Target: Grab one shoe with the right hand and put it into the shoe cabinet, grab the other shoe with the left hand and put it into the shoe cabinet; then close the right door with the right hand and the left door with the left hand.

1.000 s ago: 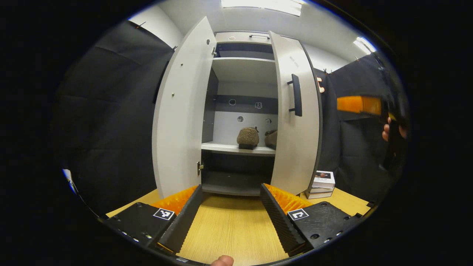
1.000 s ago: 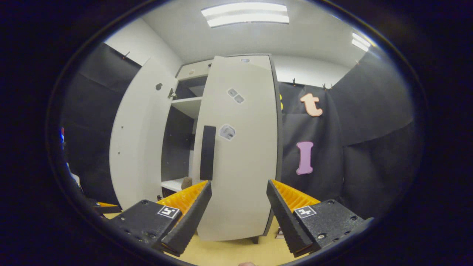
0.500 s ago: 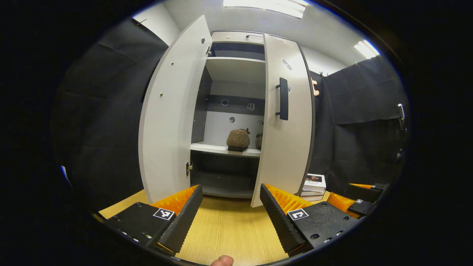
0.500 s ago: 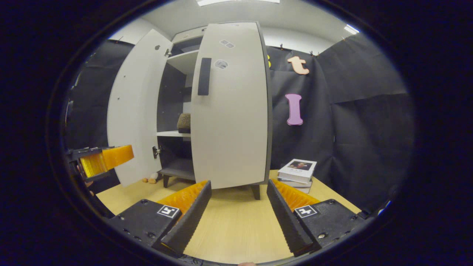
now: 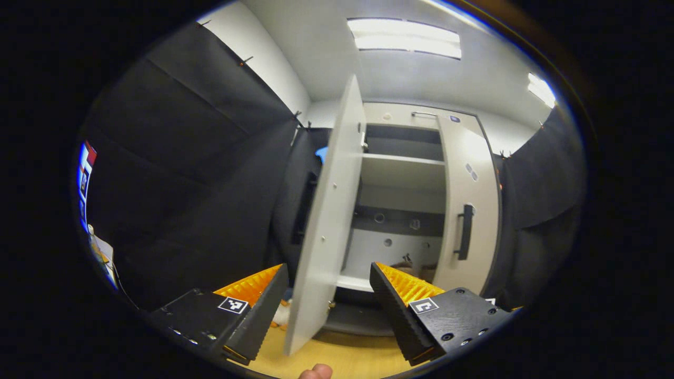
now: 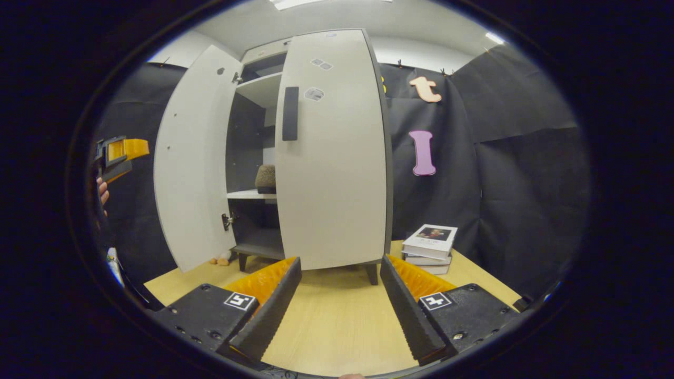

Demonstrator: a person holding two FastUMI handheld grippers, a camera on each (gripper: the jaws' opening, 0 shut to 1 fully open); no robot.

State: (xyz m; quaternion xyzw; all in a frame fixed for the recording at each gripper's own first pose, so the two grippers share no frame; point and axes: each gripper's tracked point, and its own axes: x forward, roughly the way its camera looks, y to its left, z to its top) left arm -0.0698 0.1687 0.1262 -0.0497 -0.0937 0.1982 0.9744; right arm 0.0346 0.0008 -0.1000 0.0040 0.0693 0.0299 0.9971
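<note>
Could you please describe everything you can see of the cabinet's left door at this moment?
The left door is a tall, flat, pale grey panel that looks like laminated board, swung wide open on the shoe cabinet. Its inner face shows small fixing holes and a metal hinge near the bottom. In the left gripper view it stands nearly edge-on, with the open left gripper straddling its lower edge, apparently not touching.
</note>
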